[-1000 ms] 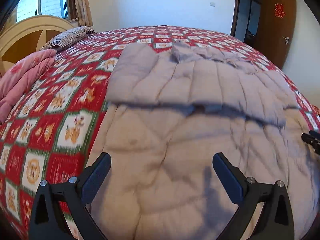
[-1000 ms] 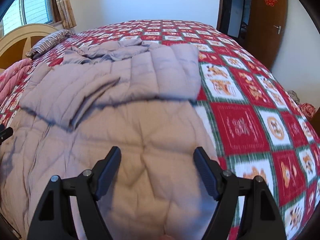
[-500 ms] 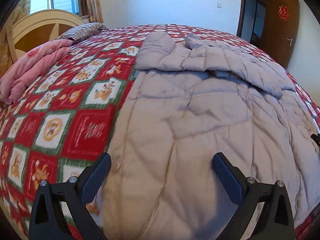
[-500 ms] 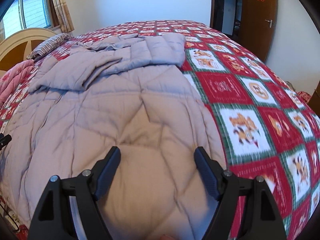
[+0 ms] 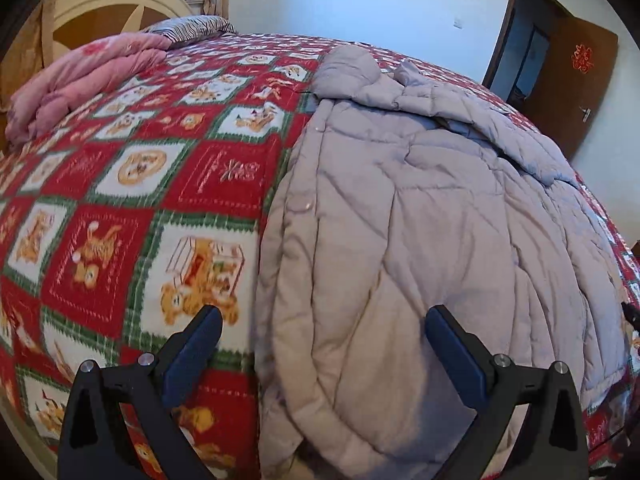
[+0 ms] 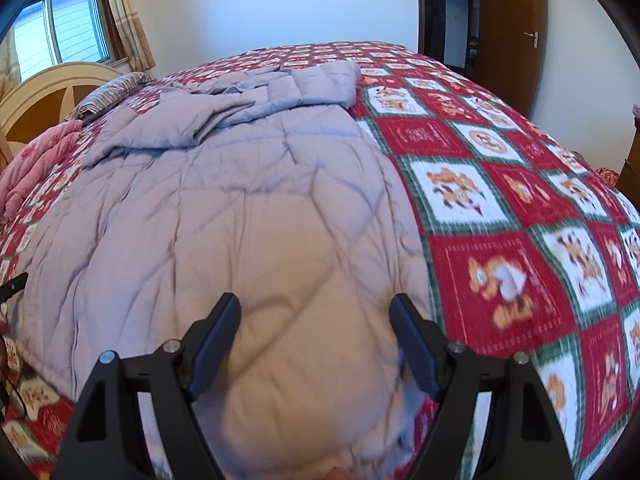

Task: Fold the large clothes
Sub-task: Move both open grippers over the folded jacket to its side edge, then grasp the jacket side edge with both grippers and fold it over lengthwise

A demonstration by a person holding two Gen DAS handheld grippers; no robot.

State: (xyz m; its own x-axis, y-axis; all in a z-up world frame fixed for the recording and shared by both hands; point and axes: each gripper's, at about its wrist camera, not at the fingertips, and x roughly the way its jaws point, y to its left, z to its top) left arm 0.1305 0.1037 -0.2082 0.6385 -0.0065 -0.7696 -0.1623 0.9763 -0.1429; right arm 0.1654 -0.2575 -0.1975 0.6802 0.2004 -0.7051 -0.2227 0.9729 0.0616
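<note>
Lying spread across the red patchwork bedspread (image 5: 132,184) with sleeves already folded in, the grey quilted coat (image 5: 420,208), its near hem now looming closer beneath both grippers, awaiting the next fold; straddling its side edge, wide open, the left gripper (image 5: 322,338); hovering over its hem, equally agape and empty, the right gripper (image 6: 316,330).

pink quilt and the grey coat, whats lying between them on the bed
Nothing lies there: only the bare red patterned bedspread runs between the pink quilt and the grey coat. The left wrist view shows it best.
</note>
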